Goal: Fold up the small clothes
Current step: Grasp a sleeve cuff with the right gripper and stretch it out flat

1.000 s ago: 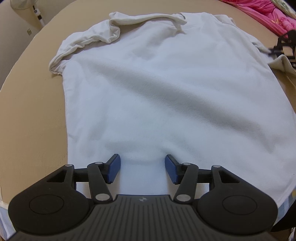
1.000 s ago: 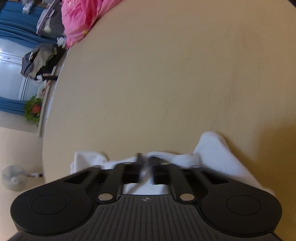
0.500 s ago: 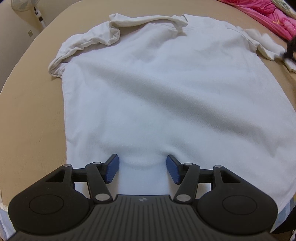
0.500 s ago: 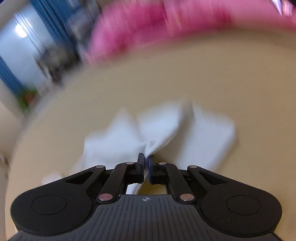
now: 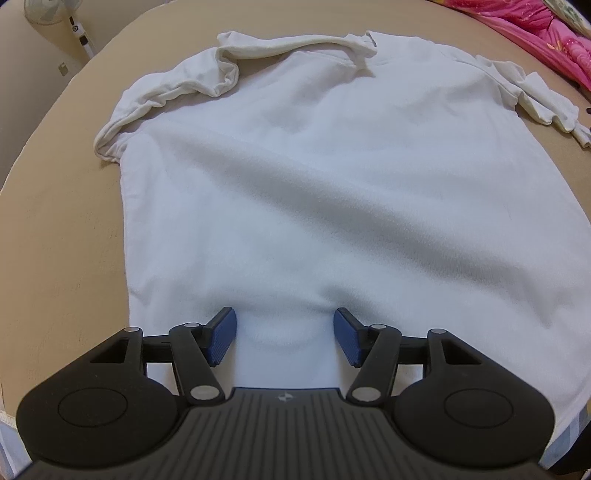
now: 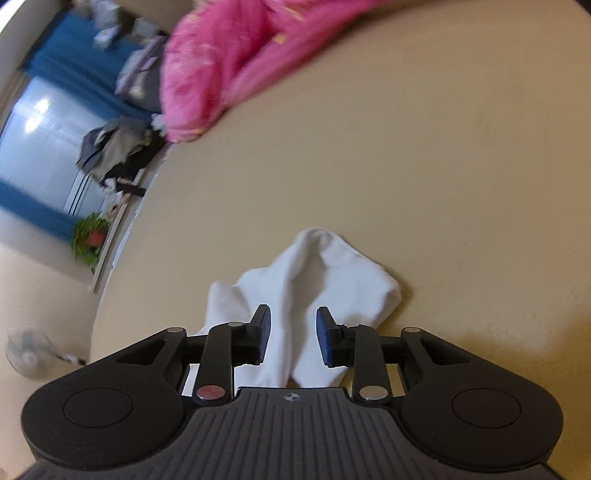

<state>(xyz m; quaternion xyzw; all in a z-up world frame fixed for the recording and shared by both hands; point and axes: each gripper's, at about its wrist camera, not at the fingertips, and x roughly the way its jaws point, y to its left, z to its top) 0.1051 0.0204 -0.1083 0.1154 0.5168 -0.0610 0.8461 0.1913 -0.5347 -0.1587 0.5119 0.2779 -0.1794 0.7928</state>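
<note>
A white T-shirt [image 5: 317,192] lies spread flat on the tan table [image 5: 55,240], hem toward me. Its left sleeve [image 5: 173,88] is bunched and folded in; its right sleeve [image 5: 543,103] lies stretched out to the right. My left gripper [image 5: 284,336] is open and rests over the shirt's hem, with cloth between the blue pads. In the right wrist view my right gripper [image 6: 293,339] is open, its pads standing on either side of the right sleeve [image 6: 317,280], which lies loose on the table.
Pink bedding [image 6: 236,55] lies at the table's far edge and shows in the left wrist view [image 5: 539,33] too. A fan [image 5: 48,11] stands beyond the table at the left. Blue curtains, a clothes pile [image 6: 114,155] and a plant [image 6: 90,236] are in the background.
My right gripper was shut on the right sleeve, pulled it outward, then opened and let it go. The sleeve now lies stretched out. My left gripper stayed open at the hem.
</note>
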